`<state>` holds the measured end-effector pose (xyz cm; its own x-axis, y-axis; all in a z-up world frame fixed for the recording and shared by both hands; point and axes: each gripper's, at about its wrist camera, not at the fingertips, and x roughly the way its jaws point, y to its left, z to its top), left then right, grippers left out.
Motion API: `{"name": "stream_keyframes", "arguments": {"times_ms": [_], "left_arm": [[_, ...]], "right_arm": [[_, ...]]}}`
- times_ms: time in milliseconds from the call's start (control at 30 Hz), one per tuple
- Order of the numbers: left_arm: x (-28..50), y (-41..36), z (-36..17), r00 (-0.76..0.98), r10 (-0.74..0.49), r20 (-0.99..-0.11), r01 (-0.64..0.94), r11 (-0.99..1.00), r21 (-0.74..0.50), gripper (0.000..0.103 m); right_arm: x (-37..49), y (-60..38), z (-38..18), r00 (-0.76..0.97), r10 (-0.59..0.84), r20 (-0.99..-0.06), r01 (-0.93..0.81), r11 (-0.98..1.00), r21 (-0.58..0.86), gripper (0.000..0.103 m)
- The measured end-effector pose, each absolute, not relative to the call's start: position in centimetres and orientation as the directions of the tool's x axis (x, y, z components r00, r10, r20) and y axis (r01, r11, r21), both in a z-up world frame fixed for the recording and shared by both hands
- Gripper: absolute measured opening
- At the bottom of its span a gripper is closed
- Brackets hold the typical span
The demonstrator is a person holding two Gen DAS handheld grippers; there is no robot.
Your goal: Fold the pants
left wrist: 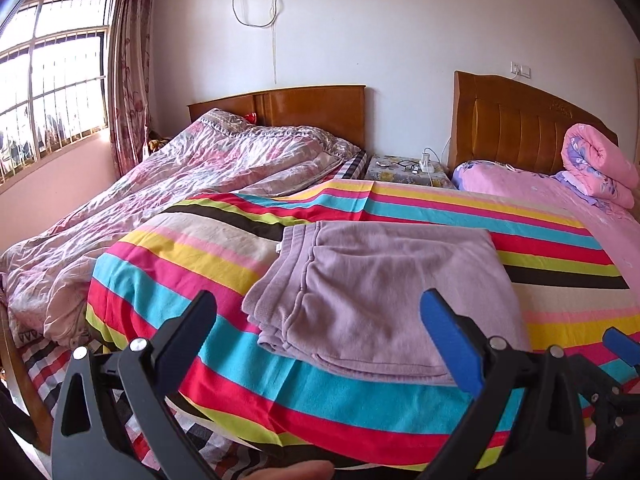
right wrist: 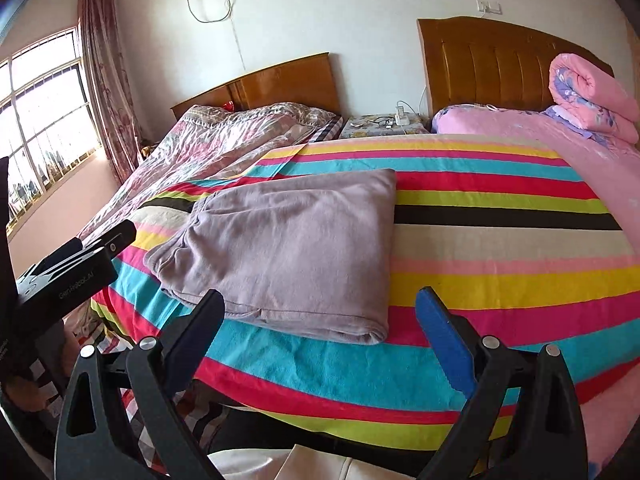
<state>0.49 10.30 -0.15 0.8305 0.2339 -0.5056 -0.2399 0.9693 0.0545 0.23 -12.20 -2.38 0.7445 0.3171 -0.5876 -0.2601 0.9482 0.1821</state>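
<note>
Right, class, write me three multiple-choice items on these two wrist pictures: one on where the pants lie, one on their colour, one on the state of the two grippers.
1. Where do the pants lie?
A. on the striped blanket
B. on the nightstand
C. on the rolled pink quilt

2. What colour are the pants?
A. dark blue
B. pale mauve
C. bright green

3. How do the two grippers stand?
A. both shut on the pants
B. one shut on the pants, one open
C. both open, holding nothing

Answers:
1. A: the pants rest folded on the striped blanket, apart from the nightstand and the rolled pink quilt.
2. B: the cloth is a pale mauve in both views.
3. C: the left gripper and the right gripper each show jaws spread wide, with no cloth held between them.
</note>
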Motion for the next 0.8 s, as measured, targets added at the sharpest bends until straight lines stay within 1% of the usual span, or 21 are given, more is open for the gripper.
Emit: {"name": "stream_keyframes", "arguments": {"times_ms": [67, 200, 367, 800], "left_arm": [[0.2, 9.8, -1.1, 0.814, 0.246, -0.526, -0.244, 0.967, 0.076, 0.102], [0.6, 9.4, -2.1, 0.787, 0.252, -0.563, -0.248, 0.965, 0.086, 0.102], [0.3, 9.2, -2.2, 0.791, 0.259, -0.555, -0.253, 0.963, 0.089, 0.102], [0.3, 9.2, -2.8, 0.774, 0.229, -0.590, -0.240, 0.969, 0.062, 0.102]], "right_arm": [[0.0, -12.2, -2.7, 0.747, 0.306, -0.590, -0.258, 0.952, 0.166, 0.092], [0.3, -13.4, -2.8, 0.748, 0.299, -0.592, -0.216, 0.954, 0.209, 0.093], [0.5, -12.9, -3.5, 0.734, 0.298, -0.611, -0.215, 0.954, 0.207, 0.093], [0.7, -12.0, -3.8, 0.723, 0.293, -0.626, -0.232, 0.956, 0.179, 0.093]]}}
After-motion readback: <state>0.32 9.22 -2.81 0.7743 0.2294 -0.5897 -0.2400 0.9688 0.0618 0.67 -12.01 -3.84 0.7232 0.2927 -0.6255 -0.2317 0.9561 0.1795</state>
